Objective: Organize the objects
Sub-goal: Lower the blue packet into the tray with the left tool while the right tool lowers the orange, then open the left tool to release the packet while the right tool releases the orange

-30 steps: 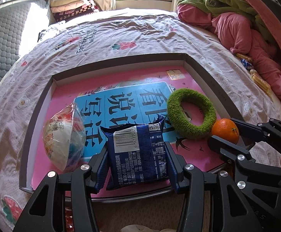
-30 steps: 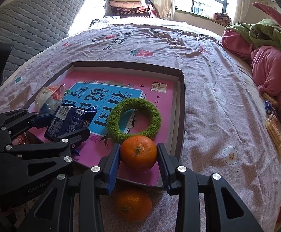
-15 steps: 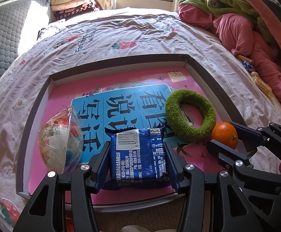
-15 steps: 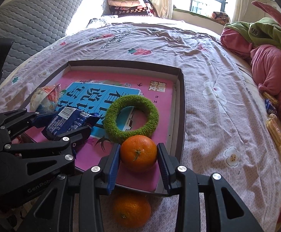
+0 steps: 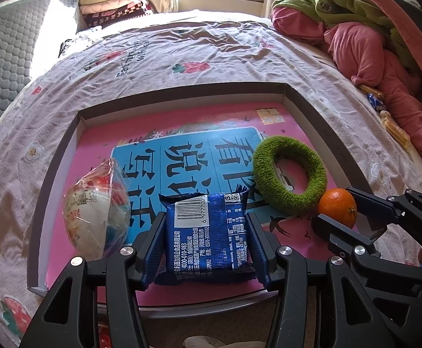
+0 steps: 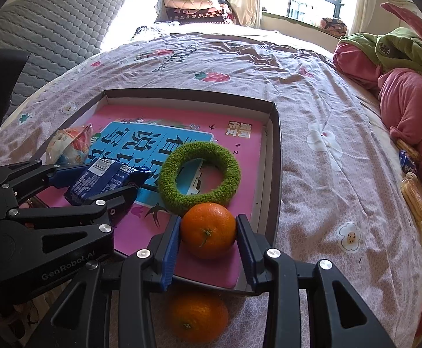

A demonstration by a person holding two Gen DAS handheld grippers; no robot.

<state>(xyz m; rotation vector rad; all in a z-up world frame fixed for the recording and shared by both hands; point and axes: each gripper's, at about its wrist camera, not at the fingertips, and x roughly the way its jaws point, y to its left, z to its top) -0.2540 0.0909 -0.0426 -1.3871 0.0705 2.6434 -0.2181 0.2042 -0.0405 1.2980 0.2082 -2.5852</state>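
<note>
A shallow grey box (image 5: 182, 95) lined with a pink and blue printed board lies on the bed. My left gripper (image 5: 205, 217) is shut on a blue foil snack packet (image 5: 208, 240) at the box's near edge, barcode side up. To its right, my right gripper (image 6: 208, 220) is shut on an orange (image 6: 208, 232) over the box's near right corner. A green fuzzy ring (image 5: 289, 174) lies just beyond the orange. Left of the packet sits a plastic-wrapped round item (image 5: 98, 211). A second orange (image 6: 196, 316) rests on the sheet below the right gripper, outside the box.
A floral bedsheet (image 6: 312, 101) spreads around the box. Pink and green clothes (image 5: 370, 58) are heaped at the right, with small snack packs (image 6: 414, 197) beside them. Folded blankets (image 6: 187, 3) and a grey quilted headboard (image 6: 51, 29) stand at the far end.
The blue packet sits a little straighter between the left fingers than a second ago. Both grippers keep their grips and places.
</note>
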